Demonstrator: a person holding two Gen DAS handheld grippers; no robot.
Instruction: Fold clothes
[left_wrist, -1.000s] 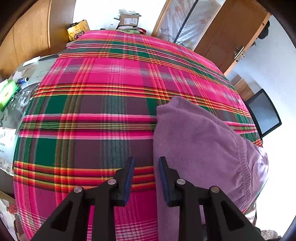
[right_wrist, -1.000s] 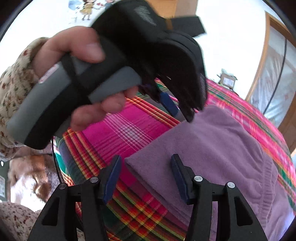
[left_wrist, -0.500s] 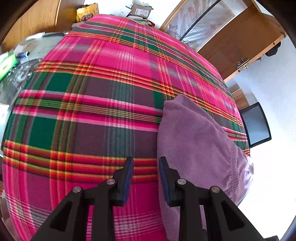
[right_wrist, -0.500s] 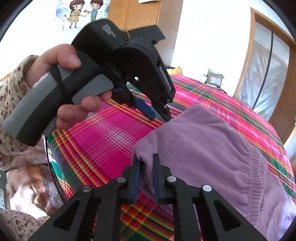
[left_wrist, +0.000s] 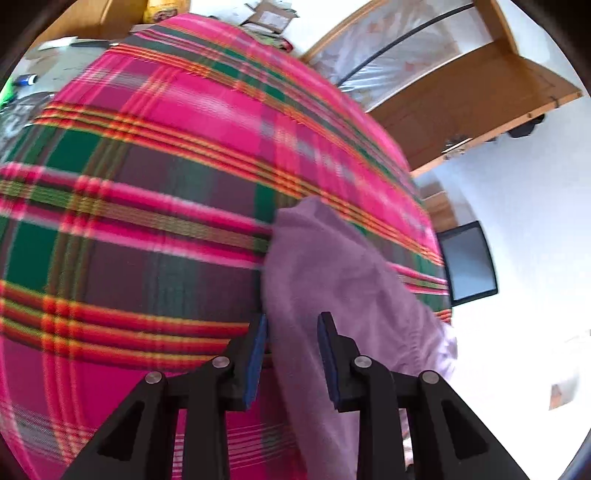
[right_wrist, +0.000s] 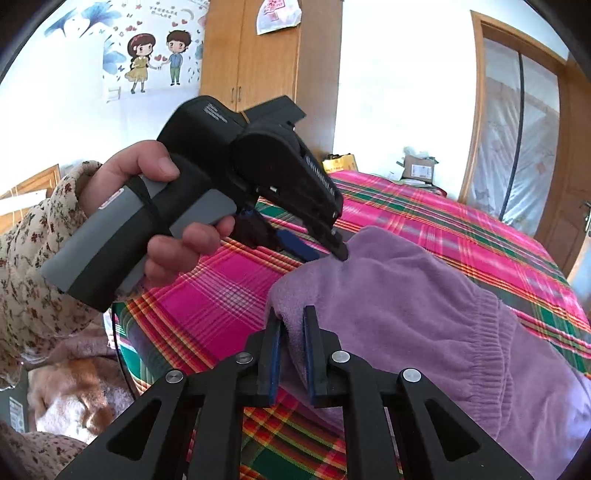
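Underneath everything lies a bed covered by a bright plaid blanket (left_wrist: 155, 206) in pink, green, red and yellow, and it serves as the landmark for the rest. On the blanket, towards its near corner, rests a purple fleece garment (right_wrist: 413, 306), folded over with a ribbed band running across it on the side away from the claws. Beyond the far end of the blanket stand a wooden wardrobe (right_wrist: 255, 62) and a wooden door (right_wrist: 524, 122) covered with clear plastic sheet, with cardboard boxes (right_wrist: 417, 168) just past the blanket's far edge. Off the blanket's side, seen from the left wrist, a dark screen (left_wrist: 467, 262) stands against the white wall. A hand (right_wrist: 147, 206) in a flowered sleeve (right_wrist: 33, 258) grips the grey handle of the left claw (left_wrist: 291, 349), whose tips hover over the garment's far corner above the blanket; its fingers are spreading, the fleece edge showing between them without being pressed. At the garment's near corner, just over the blanket's edge, the right claw (right_wrist: 292, 347) is clamped tight on a fold of the purple fleece.
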